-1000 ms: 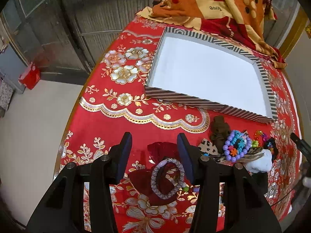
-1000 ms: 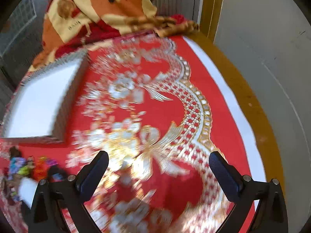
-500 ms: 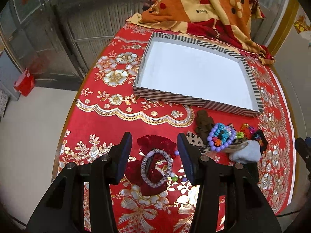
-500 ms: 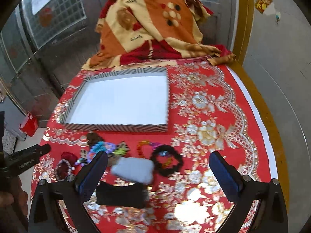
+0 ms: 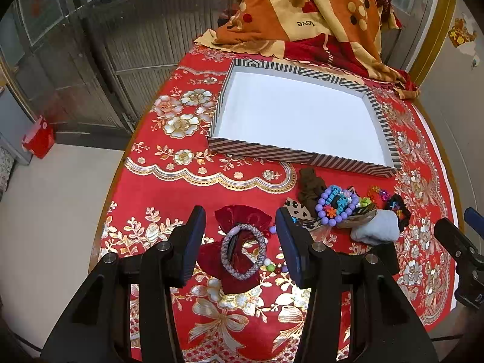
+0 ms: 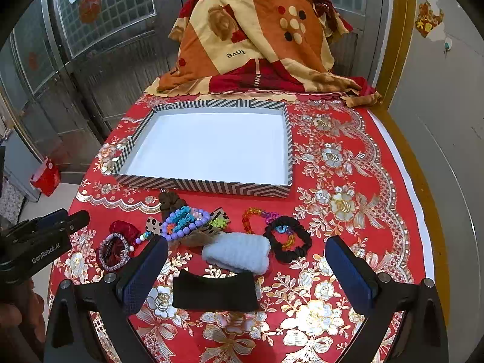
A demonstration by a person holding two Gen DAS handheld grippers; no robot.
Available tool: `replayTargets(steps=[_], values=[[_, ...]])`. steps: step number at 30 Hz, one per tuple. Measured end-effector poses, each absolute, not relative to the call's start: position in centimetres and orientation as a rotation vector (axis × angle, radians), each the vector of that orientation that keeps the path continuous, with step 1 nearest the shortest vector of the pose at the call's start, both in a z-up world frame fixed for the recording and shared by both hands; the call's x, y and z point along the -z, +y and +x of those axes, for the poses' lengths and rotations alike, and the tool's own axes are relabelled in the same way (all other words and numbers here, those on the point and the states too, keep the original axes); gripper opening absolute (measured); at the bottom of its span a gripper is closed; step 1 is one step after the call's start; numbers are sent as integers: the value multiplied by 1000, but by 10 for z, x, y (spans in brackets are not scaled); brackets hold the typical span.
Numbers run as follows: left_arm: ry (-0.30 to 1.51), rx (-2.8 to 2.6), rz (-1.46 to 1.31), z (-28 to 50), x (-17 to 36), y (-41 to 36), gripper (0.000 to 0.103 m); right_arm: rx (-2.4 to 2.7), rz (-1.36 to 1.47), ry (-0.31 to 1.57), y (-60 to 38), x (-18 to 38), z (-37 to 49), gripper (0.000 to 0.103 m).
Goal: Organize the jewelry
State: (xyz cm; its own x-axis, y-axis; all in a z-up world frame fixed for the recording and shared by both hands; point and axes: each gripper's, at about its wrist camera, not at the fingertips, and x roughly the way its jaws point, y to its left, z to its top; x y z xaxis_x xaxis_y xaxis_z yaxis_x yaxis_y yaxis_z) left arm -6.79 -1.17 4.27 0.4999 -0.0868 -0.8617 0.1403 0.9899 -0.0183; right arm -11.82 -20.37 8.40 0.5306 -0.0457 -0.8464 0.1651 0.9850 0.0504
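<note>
Fingers: left gripper point(image 5: 239, 239) spread, holding nothing, above beaded bracelet point(image 5: 243, 252) on red scrunchie point(image 5: 242, 217) | right gripper point(image 6: 246, 267) wide, unloaded | jewelry pile point(image 6: 193, 220) at 6 o'clock of striped tray point(image 6: 208, 184).

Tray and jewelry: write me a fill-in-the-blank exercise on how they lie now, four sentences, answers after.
1. The striped tray holds ____ jewelry.
2. The grey bracelet lies on a dark ____ velvet bow.
3. The purple bead bracelet lies to the ____ of the black scrunchie in the right wrist view.
4. The jaws of the left gripper stand ____, with the grey bracelet seen between them.

Missing words: no; red; left; open
</note>
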Motion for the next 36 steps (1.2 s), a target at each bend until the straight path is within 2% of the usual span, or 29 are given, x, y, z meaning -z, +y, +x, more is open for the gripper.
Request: replayTargets(steps=[36], values=[[1057,141,64,-74,-40,-17,47,123,113,1054,-191,-75,-114,103]])
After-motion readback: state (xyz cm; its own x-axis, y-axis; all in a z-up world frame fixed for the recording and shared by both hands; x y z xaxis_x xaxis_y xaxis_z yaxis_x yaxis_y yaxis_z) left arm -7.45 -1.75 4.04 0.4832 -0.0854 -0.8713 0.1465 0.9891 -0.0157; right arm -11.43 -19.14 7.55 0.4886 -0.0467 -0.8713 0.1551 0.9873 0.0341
